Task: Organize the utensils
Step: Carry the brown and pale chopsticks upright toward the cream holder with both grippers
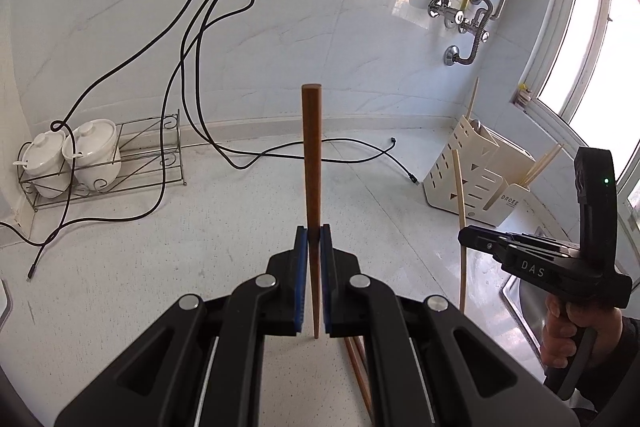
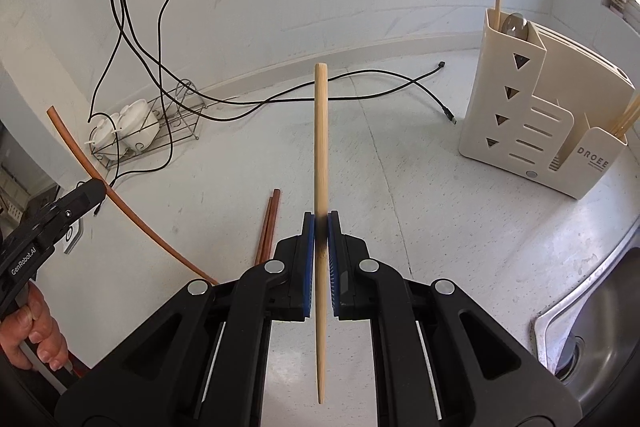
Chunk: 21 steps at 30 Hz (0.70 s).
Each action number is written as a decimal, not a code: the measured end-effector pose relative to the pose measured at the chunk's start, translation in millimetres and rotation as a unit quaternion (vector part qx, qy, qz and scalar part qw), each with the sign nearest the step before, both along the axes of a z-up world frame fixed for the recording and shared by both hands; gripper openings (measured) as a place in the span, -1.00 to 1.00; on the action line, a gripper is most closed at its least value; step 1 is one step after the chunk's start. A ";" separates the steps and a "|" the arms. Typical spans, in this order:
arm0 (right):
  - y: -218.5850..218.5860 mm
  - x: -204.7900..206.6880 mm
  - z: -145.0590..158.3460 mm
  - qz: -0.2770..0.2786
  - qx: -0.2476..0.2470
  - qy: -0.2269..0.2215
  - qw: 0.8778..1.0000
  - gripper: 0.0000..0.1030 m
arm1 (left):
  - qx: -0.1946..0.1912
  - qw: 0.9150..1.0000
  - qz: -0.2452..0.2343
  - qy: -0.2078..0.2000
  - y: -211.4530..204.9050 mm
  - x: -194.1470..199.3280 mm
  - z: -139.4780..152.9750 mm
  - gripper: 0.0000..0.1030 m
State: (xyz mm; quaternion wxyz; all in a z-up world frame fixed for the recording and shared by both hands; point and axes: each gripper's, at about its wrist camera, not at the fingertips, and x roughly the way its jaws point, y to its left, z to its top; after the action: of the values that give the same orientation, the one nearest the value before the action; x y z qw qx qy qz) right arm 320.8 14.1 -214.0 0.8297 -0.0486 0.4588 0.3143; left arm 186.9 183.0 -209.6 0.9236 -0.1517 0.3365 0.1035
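At the counter's (image 2: 400,163) far left corner we see a wire rack (image 1: 120,163) with white lidded pots (image 1: 94,151). Our left gripper (image 1: 314,239) has its jaws pinching a dark brown chopstick (image 1: 311,147) upright above the counter — two more brown chopsticks (image 2: 269,227) lie below. Our right gripper (image 2: 321,227) pinches a pale bamboo chopstick (image 2: 321,131). At the far right edge, beside the sink (image 2: 600,307), stands the cream utensil holder (image 2: 532,115).

Left gripper (image 1: 314,239) clamps a brown chopstick (image 1: 311,163) over the counter (image 1: 160,267).
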 end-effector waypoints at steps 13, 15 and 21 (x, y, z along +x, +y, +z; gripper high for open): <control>-7.1 2.1 7.0 -0.013 0.015 -0.013 1.000 -0.88 | 0.017 1.000 -0.006 -0.008 1.0 5.6 8.9 -0.88; -9.4 3.6 9.1 -0.018 0.018 -0.015 1.000 -0.88 | 0.021 1.000 -0.009 -0.009 0.1 7.0 12.3 -0.88; -18.0 8.3 23.7 -0.034 0.029 -0.033 0.998 -0.88 | 0.030 0.999 -0.018 -0.019 -3.2 15.2 29.5 -0.88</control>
State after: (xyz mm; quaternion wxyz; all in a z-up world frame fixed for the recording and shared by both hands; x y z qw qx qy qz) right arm 329.1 -3.9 -190.4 0.8557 -0.0193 0.4230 0.2976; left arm 202.0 179.8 -180.1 0.9358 -0.1199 0.3181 0.0934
